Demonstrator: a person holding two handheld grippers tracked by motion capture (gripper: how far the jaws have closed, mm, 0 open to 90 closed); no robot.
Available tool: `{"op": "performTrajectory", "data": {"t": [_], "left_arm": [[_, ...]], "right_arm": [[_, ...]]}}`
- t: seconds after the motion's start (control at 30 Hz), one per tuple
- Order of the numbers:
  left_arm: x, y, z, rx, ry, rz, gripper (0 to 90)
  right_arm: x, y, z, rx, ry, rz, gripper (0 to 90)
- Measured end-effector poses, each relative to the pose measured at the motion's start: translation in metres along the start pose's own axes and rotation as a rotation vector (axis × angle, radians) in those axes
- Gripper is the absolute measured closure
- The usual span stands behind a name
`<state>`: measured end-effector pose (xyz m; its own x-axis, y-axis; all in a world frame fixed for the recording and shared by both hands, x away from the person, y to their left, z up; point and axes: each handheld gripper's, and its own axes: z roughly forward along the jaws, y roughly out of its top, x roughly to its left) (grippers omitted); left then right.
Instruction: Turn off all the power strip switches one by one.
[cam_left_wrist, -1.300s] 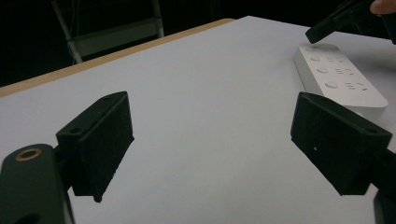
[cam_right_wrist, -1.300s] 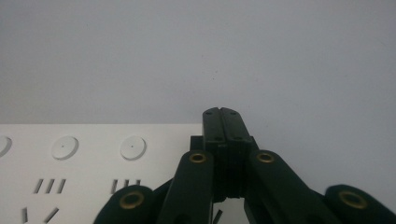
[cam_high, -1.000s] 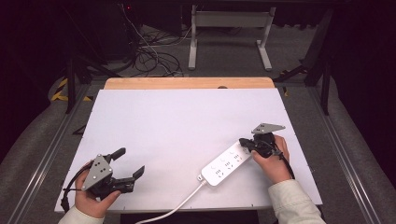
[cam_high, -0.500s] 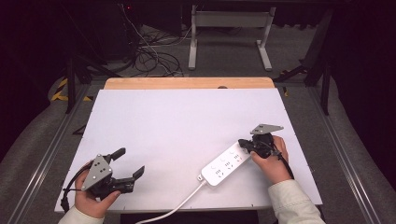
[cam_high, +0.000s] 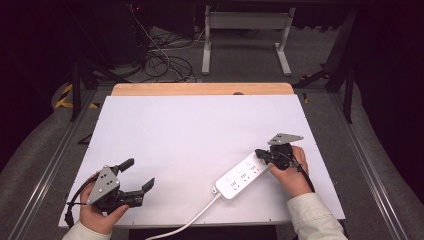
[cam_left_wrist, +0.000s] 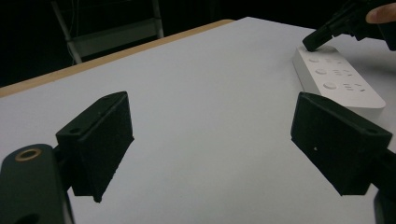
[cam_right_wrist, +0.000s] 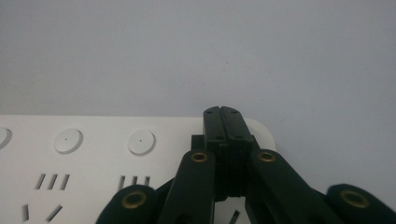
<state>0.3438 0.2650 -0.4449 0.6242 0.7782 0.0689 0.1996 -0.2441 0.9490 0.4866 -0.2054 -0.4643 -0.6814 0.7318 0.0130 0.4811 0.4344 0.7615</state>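
A white power strip (cam_high: 242, 175) lies slanted on the white table (cam_high: 190, 135) at the front right, its cable (cam_high: 185, 222) running off the front edge. My right gripper (cam_high: 261, 154) is shut, with its closed tips resting on the strip's far end. In the right gripper view the joined jaws (cam_right_wrist: 225, 122) press down on the strip (cam_right_wrist: 84, 158) beside its round buttons. My left gripper (cam_high: 137, 175) is held low at the front left, open and empty. In the left gripper view its jaws stand wide over bare table, with the strip (cam_left_wrist: 338, 79) and the right gripper's tip (cam_left_wrist: 315, 41) beyond.
A wooden strip (cam_high: 200, 89) borders the table's far edge. Metal rails (cam_high: 45, 165) run along both sides of the table. Cables (cam_high: 160, 65) and a stand's legs (cam_high: 245, 40) lie on the dark floor behind.
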Motion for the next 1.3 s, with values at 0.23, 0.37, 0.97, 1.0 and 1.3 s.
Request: {"op": "performTrajectory", "data": {"t": [0.23, 0.37, 0.97, 1.0, 1.3], "left_arm": [[-0.0002, 0.0004, -0.0003, 0.001, -0.002, 0.003, 13.4], [-0.0003, 0.0006, -0.0007, -0.001, 0.002, -0.001, 13.4], [-0.0012, 0.0008, -0.0006, -0.002, 0.0, 0.001, 13.4], [-0.0012, 0.0008, -0.0007, -0.002, 0.0, 0.001, 13.4], [0.0018, -0.0003, 0.0006, 0.003, 0.002, -0.003, 13.4]], "right_arm": [[0.0005, -0.0003, 0.0, 0.0, -0.003, 0.009, 90.0], [0.0006, 0.0004, 0.0001, 0.005, -0.007, 0.007, 90.0], [0.0016, 0.0016, 0.001, 0.022, -0.015, 0.013, 90.0], [0.0015, 0.0012, 0.0007, 0.02, -0.014, 0.009, 90.0], [0.0008, 0.0009, -0.0064, -0.051, 0.011, 0.007, 90.0]]}}
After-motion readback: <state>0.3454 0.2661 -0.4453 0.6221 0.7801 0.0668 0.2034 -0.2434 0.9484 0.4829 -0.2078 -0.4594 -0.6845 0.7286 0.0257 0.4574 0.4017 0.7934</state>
